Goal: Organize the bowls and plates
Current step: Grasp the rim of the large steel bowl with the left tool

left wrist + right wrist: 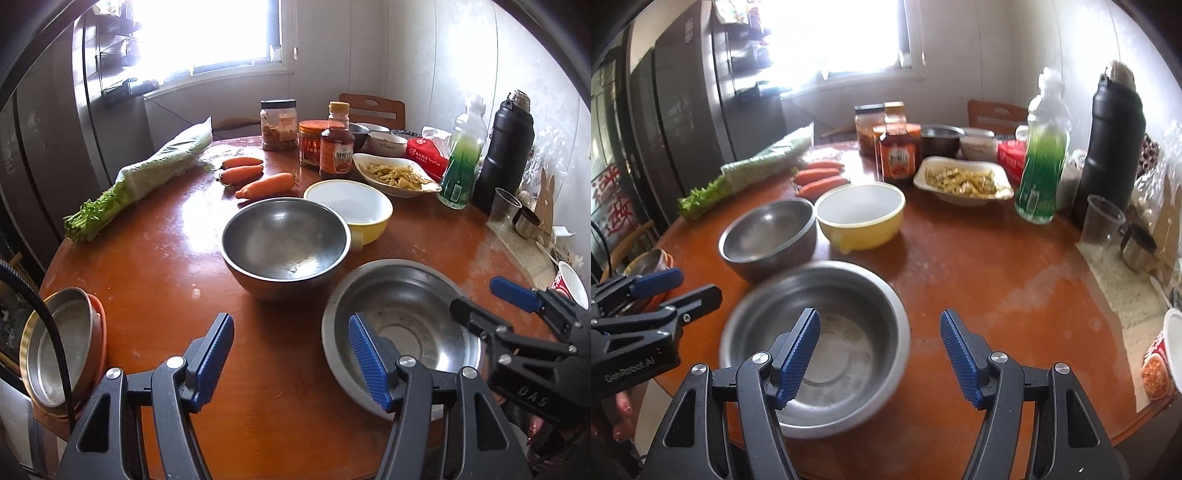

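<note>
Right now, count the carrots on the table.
3. The carrots lie side by side between the bagged greens and the sauce bottle. None seems hidden.

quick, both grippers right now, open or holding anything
left gripper: open, holding nothing
right gripper: open, holding nothing

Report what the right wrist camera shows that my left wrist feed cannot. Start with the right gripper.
Observer: The right gripper is open and empty. One finger hangs over the near steel bowl, the other over bare table.
Operator: Check the dark fridge on the far left.
Observer: The fridge has red lettering low on its front.
Operator: Look at the cup at the right edge.
Observer: The cup has an orange printed picture on its side.
</note>
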Motion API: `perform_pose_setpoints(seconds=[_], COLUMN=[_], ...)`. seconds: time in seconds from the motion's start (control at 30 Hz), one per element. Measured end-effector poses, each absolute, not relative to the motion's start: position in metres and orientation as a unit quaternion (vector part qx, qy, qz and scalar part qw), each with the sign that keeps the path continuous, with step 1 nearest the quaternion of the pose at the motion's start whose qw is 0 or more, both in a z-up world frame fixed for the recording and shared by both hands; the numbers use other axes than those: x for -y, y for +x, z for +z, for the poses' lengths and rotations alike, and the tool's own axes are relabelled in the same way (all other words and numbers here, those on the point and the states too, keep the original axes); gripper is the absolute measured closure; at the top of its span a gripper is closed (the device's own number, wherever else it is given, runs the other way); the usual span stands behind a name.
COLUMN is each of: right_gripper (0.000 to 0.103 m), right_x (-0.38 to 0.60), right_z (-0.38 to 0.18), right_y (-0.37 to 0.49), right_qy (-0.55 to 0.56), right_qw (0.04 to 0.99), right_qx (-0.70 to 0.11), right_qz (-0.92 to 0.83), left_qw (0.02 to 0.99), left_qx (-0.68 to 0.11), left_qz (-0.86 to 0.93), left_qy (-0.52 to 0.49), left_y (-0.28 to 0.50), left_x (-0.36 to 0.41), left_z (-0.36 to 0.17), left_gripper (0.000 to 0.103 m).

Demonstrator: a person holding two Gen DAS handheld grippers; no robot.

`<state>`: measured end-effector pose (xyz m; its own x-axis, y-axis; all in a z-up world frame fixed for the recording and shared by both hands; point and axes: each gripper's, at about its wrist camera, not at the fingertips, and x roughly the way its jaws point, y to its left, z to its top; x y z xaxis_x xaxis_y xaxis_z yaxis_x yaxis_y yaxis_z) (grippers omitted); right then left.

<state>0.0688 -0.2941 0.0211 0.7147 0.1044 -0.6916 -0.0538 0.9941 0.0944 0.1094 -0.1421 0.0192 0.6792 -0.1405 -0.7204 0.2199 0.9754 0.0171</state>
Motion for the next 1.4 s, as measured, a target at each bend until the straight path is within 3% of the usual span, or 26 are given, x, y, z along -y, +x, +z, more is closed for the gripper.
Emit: perform_pose_setpoints(seconds=[0.33, 0.47, 0.67, 0.9, 1.4], right_gripper=[0.034, 0.053, 0.069, 0.071, 0.07], right_x=[0.308, 0.307, 0.3, 0.292, 0.246], right_z=[-0.002, -0.008, -0.011, -0.011, -0.01], right_y=[0.084, 0.086, 0.084, 0.083, 0.077], right_qy=[0.031, 0.033, 0.024, 0.016, 0.003], right_qw=[0.917, 0.913, 0.912, 0.912, 0.909], right_qx=[-0.395, -0.401, -0.401, -0.401, -0.402], right_qz=[0.051, 0.068, 0.084, 0.087, 0.113], left_qw=[0.904, 0.899, 0.894, 0.887, 0.893], left_qx=[-0.41, -0.418, -0.426, -0.437, -0.435], left_qz=[-0.102, -0.109, -0.119, -0.128, -0.09], left_qy=[0.063, 0.068, 0.076, 0.08, 0.07], left_y=[0.121, 0.123, 0.122, 0.123, 0.113], left_x=[0.165, 0.172, 0.18, 0.181, 0.138], left_z=[0.002, -0.007, -0.016, -0.023, -0.024], left_gripper=[0.038, 0.038, 0.042, 0.055, 0.056])
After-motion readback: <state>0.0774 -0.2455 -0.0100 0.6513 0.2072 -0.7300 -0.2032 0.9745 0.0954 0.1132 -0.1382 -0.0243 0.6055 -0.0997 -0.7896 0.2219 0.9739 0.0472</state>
